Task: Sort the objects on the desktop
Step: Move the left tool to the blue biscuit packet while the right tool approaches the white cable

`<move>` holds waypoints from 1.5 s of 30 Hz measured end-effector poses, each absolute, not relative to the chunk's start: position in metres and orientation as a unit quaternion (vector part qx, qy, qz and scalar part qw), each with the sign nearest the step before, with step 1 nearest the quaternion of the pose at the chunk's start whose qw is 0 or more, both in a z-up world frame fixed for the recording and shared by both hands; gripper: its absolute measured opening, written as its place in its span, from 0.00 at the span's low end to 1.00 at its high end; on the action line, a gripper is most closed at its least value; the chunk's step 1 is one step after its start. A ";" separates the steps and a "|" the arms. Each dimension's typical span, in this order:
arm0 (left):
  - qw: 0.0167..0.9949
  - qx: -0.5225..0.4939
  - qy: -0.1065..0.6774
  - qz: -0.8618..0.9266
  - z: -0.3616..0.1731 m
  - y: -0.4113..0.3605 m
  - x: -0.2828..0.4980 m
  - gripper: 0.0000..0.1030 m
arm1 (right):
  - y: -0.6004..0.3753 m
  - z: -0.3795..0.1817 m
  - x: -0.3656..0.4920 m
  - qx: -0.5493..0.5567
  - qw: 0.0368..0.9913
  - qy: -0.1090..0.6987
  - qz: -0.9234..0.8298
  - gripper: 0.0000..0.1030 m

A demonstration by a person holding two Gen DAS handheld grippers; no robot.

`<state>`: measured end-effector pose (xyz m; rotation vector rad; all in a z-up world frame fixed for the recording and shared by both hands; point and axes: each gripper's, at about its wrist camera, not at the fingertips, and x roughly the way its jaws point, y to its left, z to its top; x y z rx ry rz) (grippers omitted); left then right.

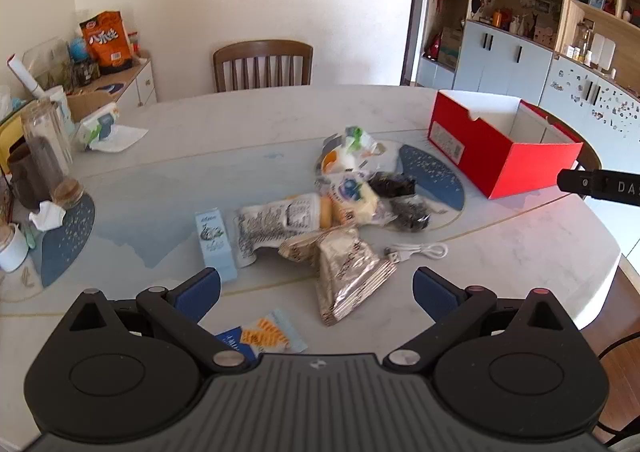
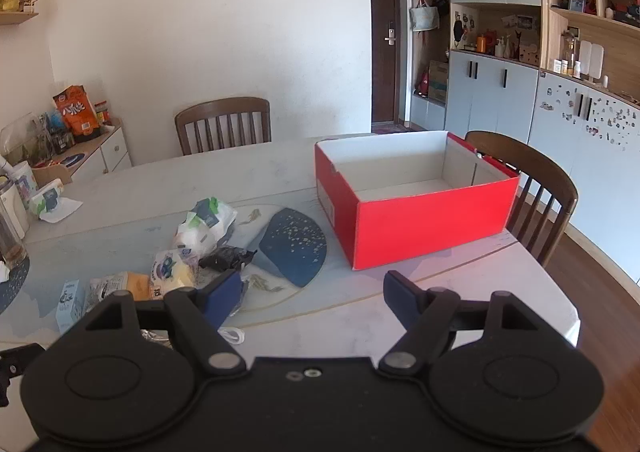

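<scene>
Left gripper: my jaws spread wide, nothing between the blue pads, hanging above the near edge of the pale marble-look oval table. Just ahead of the pads lies a stack of silver foil sachets, fanned and overlapping. To its right, a coiled white USB cable; to its left, a small light-blue carton lying flat beside a white printed pouch. Behind these, a loose heap: a yellow snack packet, two black crinkled wrappers, a green-and-white plastic bag. A blue-and-orange flat packet sits nearest me, partly under the gripper body.

Right gripper: released too, pads apart over bare tabletop, holding nothing. The open red cardboard box with white interior stands just beyond it at the table's right end, nothing visible inside. A brown wooden chair is behind the box.
</scene>
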<state>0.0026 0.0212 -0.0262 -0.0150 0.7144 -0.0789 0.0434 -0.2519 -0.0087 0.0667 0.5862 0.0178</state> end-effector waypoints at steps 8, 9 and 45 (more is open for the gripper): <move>0.929 -0.012 0.368 -0.042 -0.055 0.041 0.004 1.00 | -0.238 -0.022 0.054 0.027 0.953 0.300 0.022 0.76; 0.928 -0.013 0.370 -0.044 -0.058 0.043 0.005 1.00 | -0.235 -0.024 0.055 0.025 0.953 0.302 0.024 0.76; 0.894 0.099 0.405 -0.164 -0.129 0.068 0.048 0.53 | -0.166 -0.082 0.097 -0.033 0.931 0.362 0.018 0.76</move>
